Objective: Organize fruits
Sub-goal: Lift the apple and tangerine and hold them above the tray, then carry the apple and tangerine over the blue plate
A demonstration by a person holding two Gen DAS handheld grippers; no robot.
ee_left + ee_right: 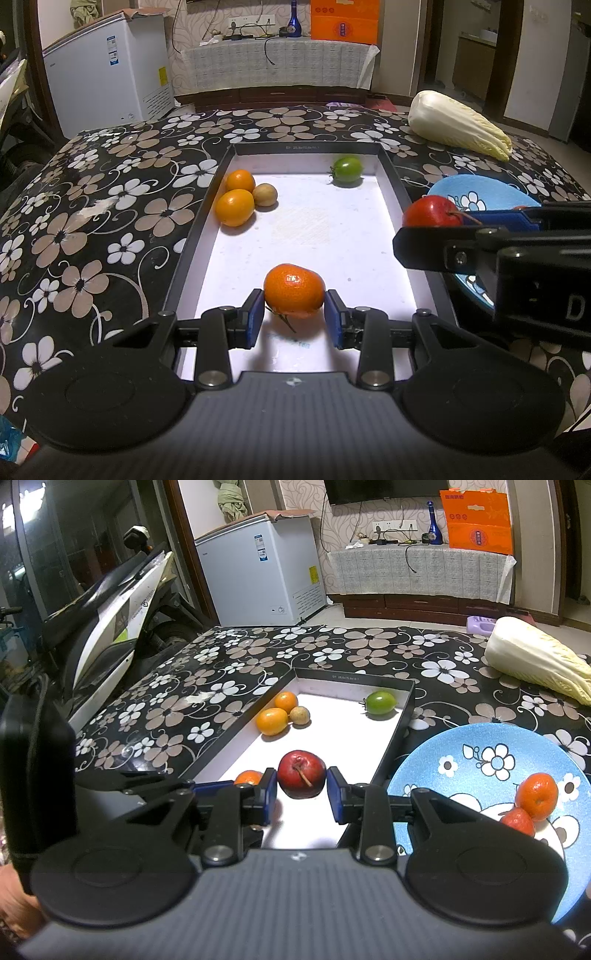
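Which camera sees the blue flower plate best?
The right wrist view. There the blue plate shows almost whole beside the tray, with an orange fruit and a red fruit on it. In the left wrist view only slivers of the plate show behind the right gripper.

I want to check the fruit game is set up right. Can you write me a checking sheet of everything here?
Surface: table with a flowered cloth.
Job's things: black tray holding two oranges, a brown fruit and a green tomato; blue plate holding two fruits.
Clutter: cabbage.
Grippers: left gripper shut on a mandarin; right gripper shut on a red fruit.
Cables: cords on the far counter.
Surroundings: freezer, scooter.
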